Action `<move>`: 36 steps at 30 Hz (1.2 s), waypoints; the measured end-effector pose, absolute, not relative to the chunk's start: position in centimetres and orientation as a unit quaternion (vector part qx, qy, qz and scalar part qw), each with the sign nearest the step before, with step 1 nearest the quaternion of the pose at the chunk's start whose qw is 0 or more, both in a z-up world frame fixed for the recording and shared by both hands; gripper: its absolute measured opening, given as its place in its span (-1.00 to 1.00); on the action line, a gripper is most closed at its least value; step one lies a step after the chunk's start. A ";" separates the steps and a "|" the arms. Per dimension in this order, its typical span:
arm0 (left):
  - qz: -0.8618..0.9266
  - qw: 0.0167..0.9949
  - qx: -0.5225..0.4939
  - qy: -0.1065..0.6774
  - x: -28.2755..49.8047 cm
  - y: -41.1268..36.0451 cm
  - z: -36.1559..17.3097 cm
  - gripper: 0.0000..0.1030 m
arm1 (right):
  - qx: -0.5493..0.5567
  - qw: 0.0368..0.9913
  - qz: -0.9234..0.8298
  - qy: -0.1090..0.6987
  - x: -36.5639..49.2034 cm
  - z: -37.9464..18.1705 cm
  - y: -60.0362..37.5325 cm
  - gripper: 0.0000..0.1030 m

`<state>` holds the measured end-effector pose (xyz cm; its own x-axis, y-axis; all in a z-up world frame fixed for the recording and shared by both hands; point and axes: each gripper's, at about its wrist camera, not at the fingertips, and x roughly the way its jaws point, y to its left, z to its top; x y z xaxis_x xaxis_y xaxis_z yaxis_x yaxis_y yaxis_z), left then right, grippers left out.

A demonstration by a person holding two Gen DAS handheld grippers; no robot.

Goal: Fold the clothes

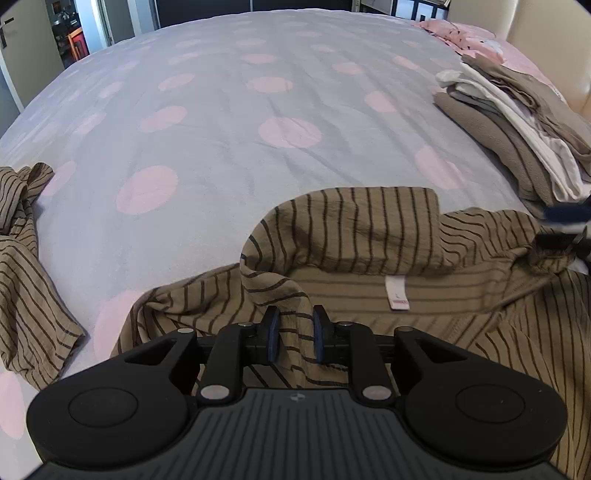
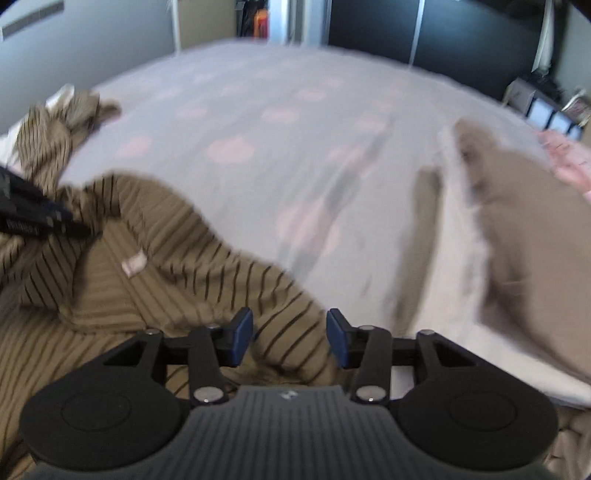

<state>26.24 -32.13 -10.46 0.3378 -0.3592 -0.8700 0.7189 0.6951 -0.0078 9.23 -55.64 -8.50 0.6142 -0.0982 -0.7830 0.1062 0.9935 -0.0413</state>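
My left gripper (image 1: 295, 334) has its fingers (image 1: 271, 334) clenched on a bunched fold of the striped shirt (image 1: 369, 229), near the collar. My right gripper (image 2: 290, 339) has its fingers (image 2: 242, 338) spread, with a ridge of the same shirt (image 2: 207, 269) lying between them; the blur keeps me from telling whether the pads touch it. The shirt lies rumpled at the near edge of the bed (image 1: 221, 92), its white label (image 1: 398, 293) facing up just behind the collar. One sleeve (image 1: 26, 258) trails off to the left. Farther right on the dotted cover sits a stack (image 1: 517, 122) of folded brown and white clothes, with a pink pillow (image 1: 461, 35) beyond it.
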 end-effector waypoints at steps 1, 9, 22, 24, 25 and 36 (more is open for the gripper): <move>-0.339 0.794 0.192 0.466 26.4 -32.2 -10.6 -0.67 | -0.001 0.894 -0.057 0.445 9.7 -9.2 -55.5 -0.12; -0.354 0.817 0.209 0.405 26.7 -31.9 -8.6 -0.99 | 0.006 0.904 -0.072 0.422 8.5 -8.2 -56.3 -0.92; -0.314 0.861 0.209 0.342 31.9 -36.7 -5.0 -1.00 | 0.138 0.909 -0.174 0.352 8.5 -5.4 -60.9 -0.95; -0.315 0.855 0.211 0.354 32.0 -36.9 -6.3 -1.00 | 0.144 0.907 -0.174 0.356 9.4 -6.0 -61.0 -0.94; -0.316 0.852 0.214 0.358 31.9 -36.7 -6.9 -0.98 | 0.144 0.906 -0.172 0.358 9.1 -6.0 -61.0 -0.94; -0.332 0.833 0.218 0.385 29.4 -30.1 -6.4 -0.34 | 0.140 0.899 -0.160 0.383 5.2 -6.5 -60.6 -0.50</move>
